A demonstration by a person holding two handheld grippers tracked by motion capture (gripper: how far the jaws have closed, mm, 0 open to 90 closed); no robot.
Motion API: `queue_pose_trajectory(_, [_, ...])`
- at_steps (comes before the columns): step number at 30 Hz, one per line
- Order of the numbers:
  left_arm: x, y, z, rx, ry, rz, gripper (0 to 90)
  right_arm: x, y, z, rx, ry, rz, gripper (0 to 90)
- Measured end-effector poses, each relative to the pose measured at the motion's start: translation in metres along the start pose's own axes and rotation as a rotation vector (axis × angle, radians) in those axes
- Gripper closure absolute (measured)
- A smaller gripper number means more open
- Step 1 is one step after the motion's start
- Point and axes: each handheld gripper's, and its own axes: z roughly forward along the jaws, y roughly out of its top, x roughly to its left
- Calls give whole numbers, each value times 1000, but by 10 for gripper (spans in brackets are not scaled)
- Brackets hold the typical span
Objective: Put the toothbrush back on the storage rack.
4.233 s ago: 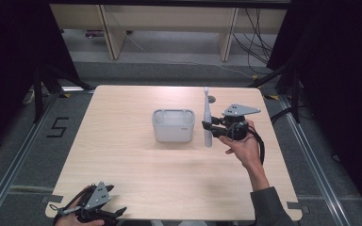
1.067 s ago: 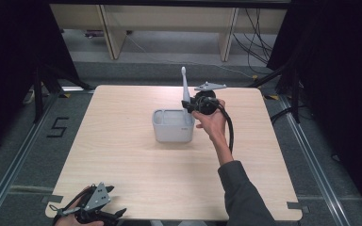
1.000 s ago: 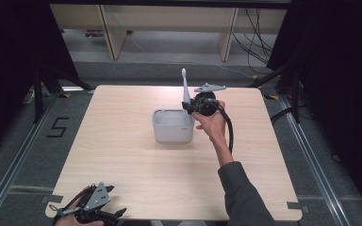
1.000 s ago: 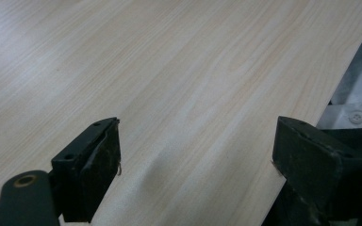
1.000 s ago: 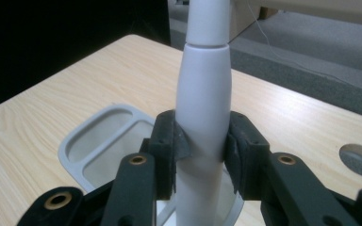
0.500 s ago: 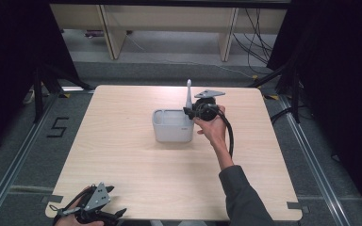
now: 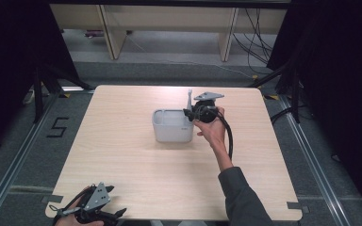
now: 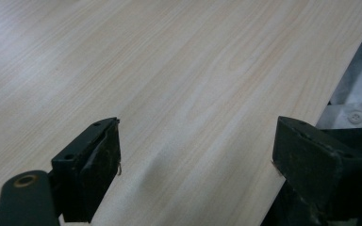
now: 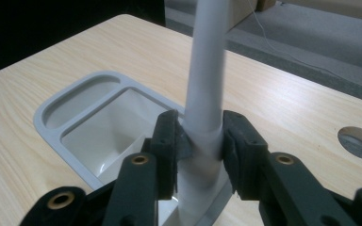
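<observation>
Right gripper (image 9: pixel 195 141) pinches an upright white handle (image 9: pixel 205 84) over the grey container (image 7: pixel 172 126); left gripper (image 8: pixel 195 155), jaws spread, rests at the worktop's (image 7: pixel 136 169) near-left corner.

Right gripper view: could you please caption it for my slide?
Right gripper clamps an upright grey handle over a grey bin.

One fixed camera overhead, one riding on each gripper.
The high view looks forward and down over the whole table (image 7: pixel 136 188). The left gripper view skims bare tabletop close up; the right gripper view sits close above the grey container (image 9: pixel 70 117), shared with the high view (image 7: pixel 169 132).
</observation>
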Motion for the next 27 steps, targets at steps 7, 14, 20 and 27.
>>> queue_pose_trajectory(7, [1, 0, 0, -7, 6, 30, 157, 4, 5, -4, -25, 8, -2, 662])
queue_pose_trajectory(14, [0, 0, 0, -13, -12, 11, 157, 3, 2, -5, -31, -3, -4, 505])
queue_pose_trajectory(20, [1, 0, 0, -11, 4, 14, 157, 0, 0, -14, -51, 17, 18, 435])
queue_pose_trajectory(27, [2, 0, 0, -6, 11, 27, 157, 4, -2, -24, -61, 20, 23, 405])
